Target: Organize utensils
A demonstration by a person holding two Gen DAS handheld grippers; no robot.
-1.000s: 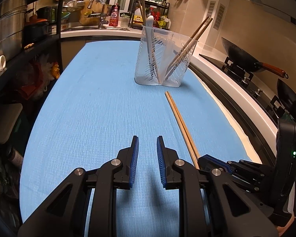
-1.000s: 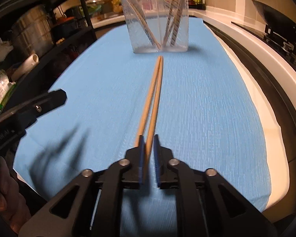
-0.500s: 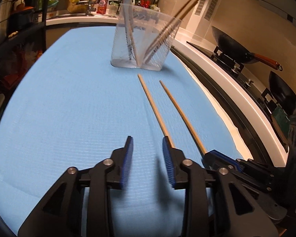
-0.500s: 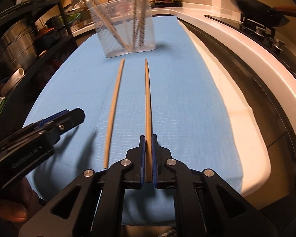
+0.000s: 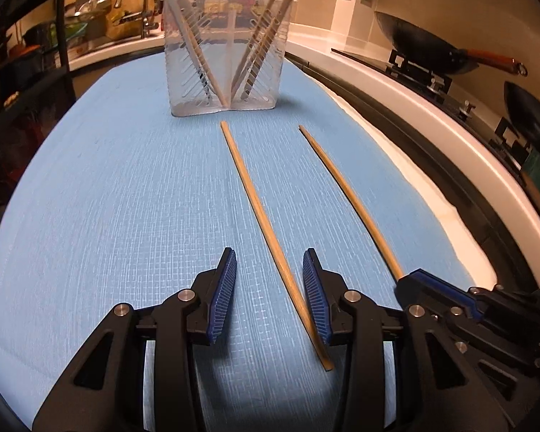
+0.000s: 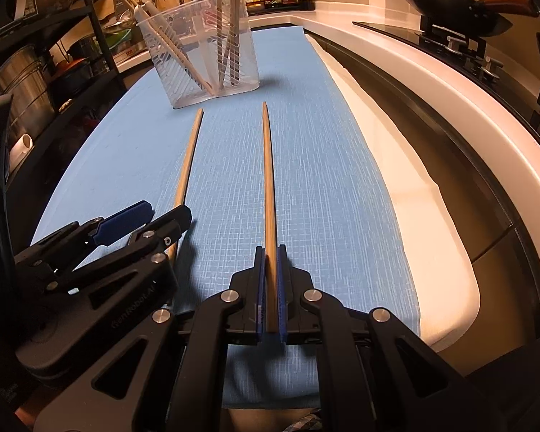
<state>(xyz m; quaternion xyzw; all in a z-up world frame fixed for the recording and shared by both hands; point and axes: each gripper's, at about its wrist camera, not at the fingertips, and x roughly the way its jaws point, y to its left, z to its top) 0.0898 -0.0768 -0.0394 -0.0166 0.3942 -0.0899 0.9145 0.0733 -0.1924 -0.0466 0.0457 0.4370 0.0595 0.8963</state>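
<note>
Two wooden chopsticks lie lengthwise on the blue cloth. My right gripper is shut on the near end of the right chopstick, which also shows in the left wrist view. My left gripper is open, its jaws either side of the near end of the left chopstick, which lies on the cloth; it also shows in the right wrist view. A clear plastic utensil holder with chopsticks and a white utensil stands at the far end; it also shows in the right wrist view.
A white counter edge and stove with a wok run along the right. A dark shelf rack with pots stands at the left. A sink and bottles sit behind the holder.
The two chopsticks, together a second ago, are now apart. My right gripper holds one. My left gripper has moved right and forward so that the other chopstick lies between its open jaws.
</note>
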